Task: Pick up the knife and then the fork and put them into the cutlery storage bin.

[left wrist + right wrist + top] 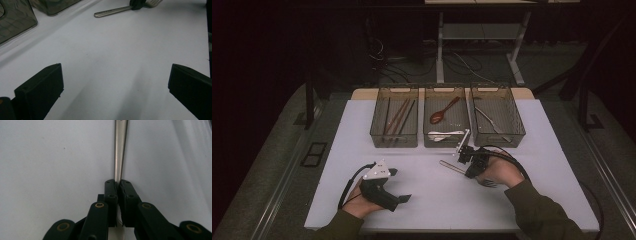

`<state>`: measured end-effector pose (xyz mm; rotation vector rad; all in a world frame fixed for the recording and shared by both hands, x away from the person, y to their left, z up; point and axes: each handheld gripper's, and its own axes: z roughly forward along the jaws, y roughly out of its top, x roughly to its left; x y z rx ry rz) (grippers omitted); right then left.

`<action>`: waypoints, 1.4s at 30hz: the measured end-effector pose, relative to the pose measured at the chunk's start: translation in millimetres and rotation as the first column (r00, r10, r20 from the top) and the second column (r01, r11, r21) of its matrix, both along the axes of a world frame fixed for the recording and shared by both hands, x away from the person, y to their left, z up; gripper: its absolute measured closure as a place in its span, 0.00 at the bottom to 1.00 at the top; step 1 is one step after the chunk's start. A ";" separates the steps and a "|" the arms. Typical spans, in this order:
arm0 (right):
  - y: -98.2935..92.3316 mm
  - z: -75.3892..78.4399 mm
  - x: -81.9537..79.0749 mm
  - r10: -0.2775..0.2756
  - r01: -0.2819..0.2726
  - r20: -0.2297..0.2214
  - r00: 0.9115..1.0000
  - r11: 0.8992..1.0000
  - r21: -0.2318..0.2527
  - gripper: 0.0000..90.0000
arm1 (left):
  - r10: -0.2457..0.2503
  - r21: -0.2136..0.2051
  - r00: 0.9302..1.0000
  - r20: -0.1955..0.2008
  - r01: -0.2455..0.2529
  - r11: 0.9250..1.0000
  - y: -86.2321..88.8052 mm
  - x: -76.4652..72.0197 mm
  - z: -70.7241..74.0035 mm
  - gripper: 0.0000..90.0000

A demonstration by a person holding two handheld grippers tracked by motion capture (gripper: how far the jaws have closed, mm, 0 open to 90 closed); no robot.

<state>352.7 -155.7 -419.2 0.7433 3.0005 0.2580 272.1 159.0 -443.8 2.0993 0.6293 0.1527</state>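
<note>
Fork (464, 171) pinched at mid-handle in my right gripper (470, 162), low over the desk (432, 200) before the trays. Left gripper (397, 187) spread, idle. Next: carry it to the right tray (498, 114), probably; needs a steady hold.

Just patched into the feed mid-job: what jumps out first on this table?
The right gripper stands out at front right of the white table, its jaws shut on a metal fork that lies along the surface with its handle pointing left toward the bins. Behind it, three smoky see-through bins line the far edge, holding chopsticks, a wooden spoon and metal cutlery. The left gripper rests at front left, jaws wide open with nothing between them.
</note>
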 end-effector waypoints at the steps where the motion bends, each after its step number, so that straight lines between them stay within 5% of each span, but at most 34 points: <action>1: -0.4 0.0 0.1 0.000 0.000 -0.002 1.000 1.000 0.005 0.94 | 0.001 -0.001 1.000 -0.001 -0.001 1.000 0.1 0.1 0.0 0.00; 11: -14.0 6.6 2.2 -0.010 0.008 0.019 1.000 0.995 0.104 0.94 | -0.001 0.000 1.000 -0.001 0.001 1.000 0.1 0.0 -0.1 0.00; 18: -35.1 19.5 6.2 -0.069 0.052 0.065 0.996 0.972 0.230 0.94 | -0.003 -0.001 1.000 0.000 0.003 1.000 0.0 -0.3 0.1 0.00; 24: -54.4 35.6 8.2 -0.130 0.087 0.093 0.987 0.926 0.368 0.94 | -0.002 -0.001 1.000 -0.002 0.002 1.000 -0.2 -0.2 -0.2 0.00; 30: -72.2 49.7 10.0 -0.197 0.107 0.146 0.969 0.876 0.471 0.94 | 0.000 -0.002 1.000 -0.004 0.000 1.000 0.0 0.3 -0.6 0.00; 36: -87.1 59.2 14.4 -0.265 0.132 0.176 0.948 0.829 0.543 0.94 | 0.001 -0.019 1.000 -0.011 -0.001 1.000 0.5 1.8 -0.2 0.00; 42: -103.0 68.3 24.3 -0.345 0.165 0.199 0.917 0.784 0.598 0.94 | 0.002 -0.027 1.000 -0.014 -0.003 1.000 0.2 2.4 -0.2 0.00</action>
